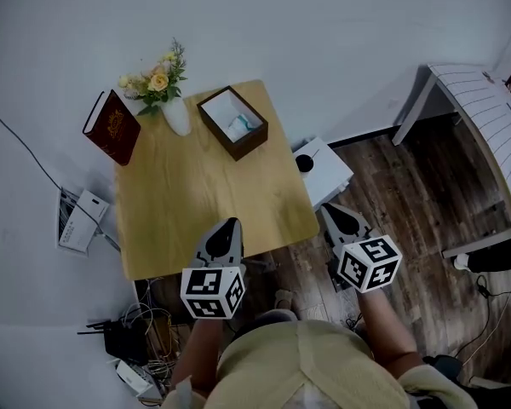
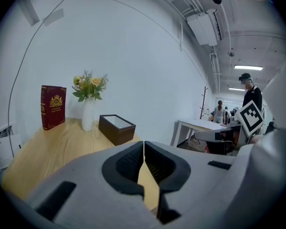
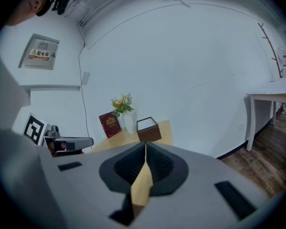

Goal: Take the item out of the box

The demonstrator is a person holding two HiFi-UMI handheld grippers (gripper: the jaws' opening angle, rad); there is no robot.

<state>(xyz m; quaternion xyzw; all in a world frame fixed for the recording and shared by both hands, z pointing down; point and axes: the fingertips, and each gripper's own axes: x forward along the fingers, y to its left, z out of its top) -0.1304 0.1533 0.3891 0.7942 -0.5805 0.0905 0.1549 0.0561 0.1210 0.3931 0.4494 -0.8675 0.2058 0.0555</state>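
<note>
A dark brown open box (image 1: 232, 122) stands at the far right of the wooden table (image 1: 196, 203), with a small pale blue and white item (image 1: 241, 127) inside it. The box (image 2: 116, 129) also shows in the left gripper view and, further off, the box (image 3: 148, 129) in the right gripper view; its contents are hidden in both. My left gripper (image 1: 232, 225) hovers over the table's near edge, shut and empty, jaws (image 2: 143, 149) pressed together. My right gripper (image 1: 331, 210) hangs off the table's right side above the floor, also shut (image 3: 145, 152) on nothing.
A white vase of flowers (image 1: 174, 109) and an upright red book (image 1: 112, 126) stand at the table's far left. A low white cabinet (image 1: 324, 170) sits right of the table. A white desk (image 1: 481, 113) is further right. Cables and devices (image 1: 123, 339) lie on the floor at left.
</note>
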